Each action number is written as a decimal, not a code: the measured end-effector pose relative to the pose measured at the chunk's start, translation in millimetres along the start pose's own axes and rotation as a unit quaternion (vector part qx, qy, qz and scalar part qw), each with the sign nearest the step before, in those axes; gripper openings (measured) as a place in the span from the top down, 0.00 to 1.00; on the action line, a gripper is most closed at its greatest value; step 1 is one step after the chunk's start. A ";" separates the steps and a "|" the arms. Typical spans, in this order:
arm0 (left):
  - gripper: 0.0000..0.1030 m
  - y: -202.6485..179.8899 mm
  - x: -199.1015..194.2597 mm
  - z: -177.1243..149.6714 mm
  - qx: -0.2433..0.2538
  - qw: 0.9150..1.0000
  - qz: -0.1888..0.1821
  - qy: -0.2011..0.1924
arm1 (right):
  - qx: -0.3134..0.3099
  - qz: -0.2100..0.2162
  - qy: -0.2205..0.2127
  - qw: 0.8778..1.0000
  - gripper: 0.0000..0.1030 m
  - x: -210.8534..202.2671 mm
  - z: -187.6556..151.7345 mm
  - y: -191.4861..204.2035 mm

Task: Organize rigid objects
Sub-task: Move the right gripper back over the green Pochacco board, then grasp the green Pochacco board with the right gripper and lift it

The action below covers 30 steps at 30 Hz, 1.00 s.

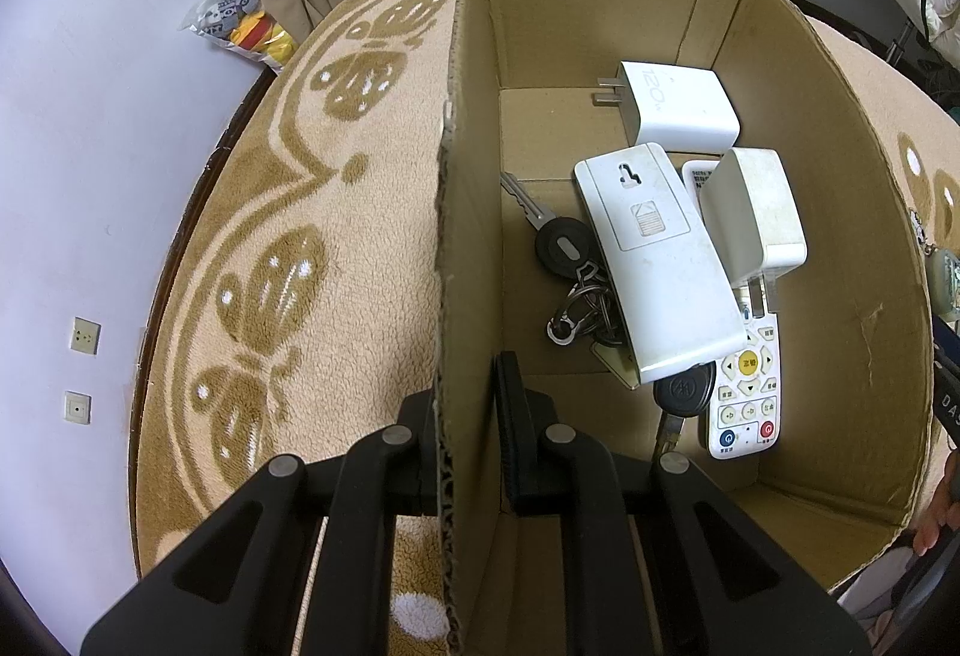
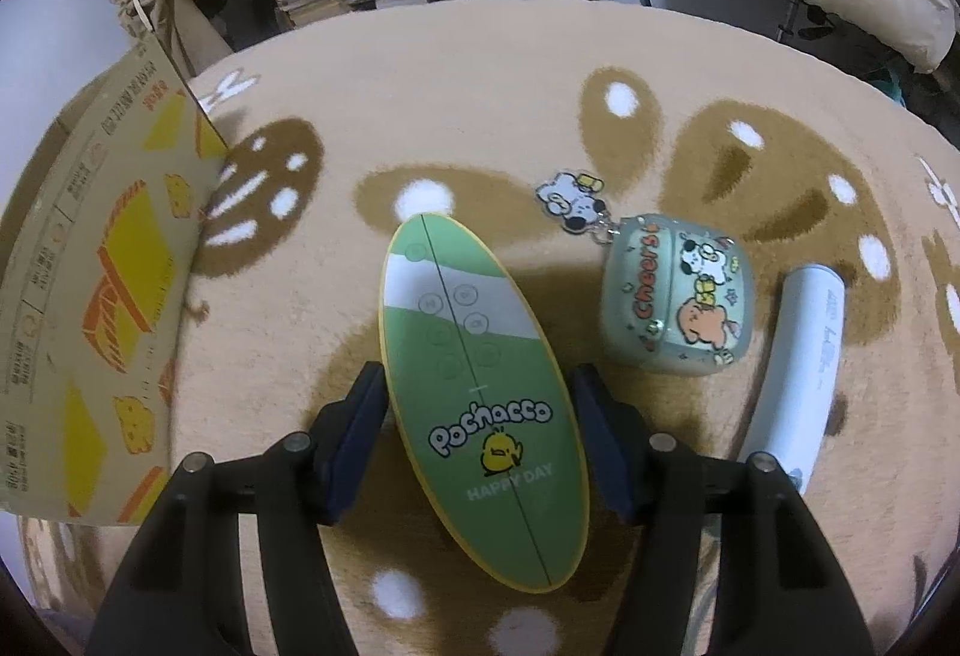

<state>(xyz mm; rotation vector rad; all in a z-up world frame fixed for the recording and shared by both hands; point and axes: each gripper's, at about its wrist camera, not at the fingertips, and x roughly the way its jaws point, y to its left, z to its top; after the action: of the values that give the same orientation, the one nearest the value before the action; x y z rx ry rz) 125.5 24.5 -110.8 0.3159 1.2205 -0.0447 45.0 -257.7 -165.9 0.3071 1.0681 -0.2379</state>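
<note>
In the left wrist view my left gripper (image 1: pixel 465 434) is shut on the left wall of an open cardboard box (image 1: pixel 447 212), one finger outside and one inside. The box holds two white chargers (image 1: pixel 684 107), a white device (image 1: pixel 657 260), keys (image 1: pixel 564 245) and a white remote (image 1: pixel 747 404). In the right wrist view my right gripper (image 2: pixel 477 437) is open around a green oval Pochacco case (image 2: pixel 480 392) lying on the blanket; the fingers stand at each side, slightly apart from it. The box's outer wall (image 2: pixel 102 296) is at the left.
A pale green cartoon pouch with a charm (image 2: pixel 678 305) and a white tube (image 2: pixel 804 356) lie right of the green case on the beige patterned blanket (image 2: pixel 450 104). Shelves and bags crowd the background. A plush toy bag (image 1: pixel 240 23) sits beyond the blanket edge.
</note>
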 end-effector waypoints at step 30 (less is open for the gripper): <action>0.88 -0.2 0.1 0.4 0.001 1.000 0.001 0.000 | 0.001 0.043 -0.057 0.997 0.43 -29.5 21.3 21.3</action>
<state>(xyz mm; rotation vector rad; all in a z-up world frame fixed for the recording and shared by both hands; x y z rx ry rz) 126.0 24.2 -110.8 0.3178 1.2205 -0.0441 56.0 -244.2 -127.5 0.3363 0.9394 -0.1762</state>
